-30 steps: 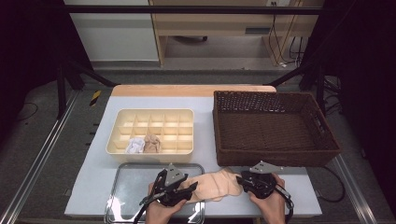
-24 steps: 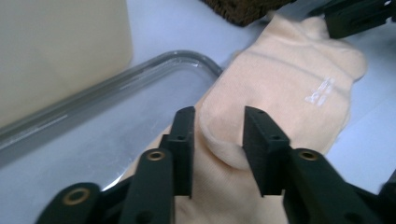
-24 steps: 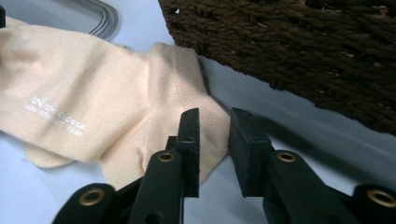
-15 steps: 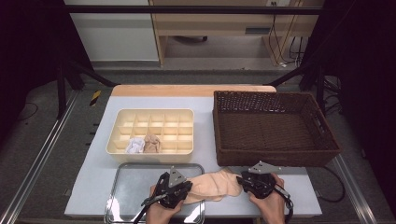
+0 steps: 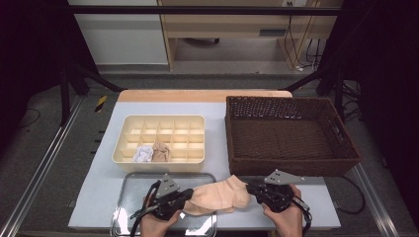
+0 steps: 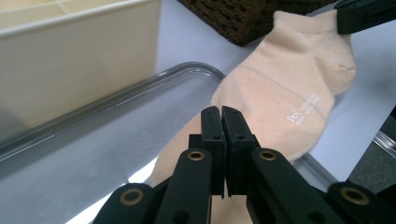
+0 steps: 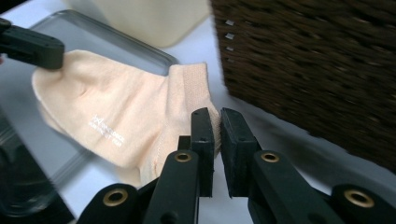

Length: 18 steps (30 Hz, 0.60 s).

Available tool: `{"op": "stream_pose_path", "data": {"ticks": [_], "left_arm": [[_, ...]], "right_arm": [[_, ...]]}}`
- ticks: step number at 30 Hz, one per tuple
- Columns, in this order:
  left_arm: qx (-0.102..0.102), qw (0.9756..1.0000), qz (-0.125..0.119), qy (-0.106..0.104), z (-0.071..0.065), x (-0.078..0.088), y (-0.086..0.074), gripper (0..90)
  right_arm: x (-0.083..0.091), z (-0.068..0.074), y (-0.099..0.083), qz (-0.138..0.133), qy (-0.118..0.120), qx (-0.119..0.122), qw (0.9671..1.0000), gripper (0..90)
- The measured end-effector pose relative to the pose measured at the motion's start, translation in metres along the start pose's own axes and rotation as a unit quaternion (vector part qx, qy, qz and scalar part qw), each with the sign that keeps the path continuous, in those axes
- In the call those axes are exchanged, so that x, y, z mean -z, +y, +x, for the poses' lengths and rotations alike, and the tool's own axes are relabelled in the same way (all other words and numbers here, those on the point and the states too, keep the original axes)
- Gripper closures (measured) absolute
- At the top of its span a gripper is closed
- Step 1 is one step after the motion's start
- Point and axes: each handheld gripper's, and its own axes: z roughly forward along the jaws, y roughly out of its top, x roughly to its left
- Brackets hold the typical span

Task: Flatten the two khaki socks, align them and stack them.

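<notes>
I am pinching the peach sock [image 5: 220, 196] with both grippers, left gripper [image 5: 187, 195] clamped, right gripper [image 5: 251, 187] closing on its cuff; its white print [image 6: 303, 108] is unreadable.

Black hand-held gripper [image 6: 223, 140] jaws carry brass-ringed screws.

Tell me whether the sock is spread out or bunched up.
Spread out: the sock stretches flat between the left gripper and right gripper, each pinching one end.
</notes>
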Motion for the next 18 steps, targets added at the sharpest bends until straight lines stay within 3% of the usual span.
{"op": "stream_pose_path", "data": {"ticks": [6,18], "left_arm": [[0.017,0.9998,0.008,0.005,0.015,0.008,-0.013,87.6],[0.006,0.9997,0.022,0.013,0.013,0.002,-0.021,87.1]], "right_arm": [[-0.013,0.013,0.003,0.014,0.026,0.000,0.9995,84.5],[-0.038,0.011,-0.007,0.031,0.018,-0.003,0.9994,83.9]]}}
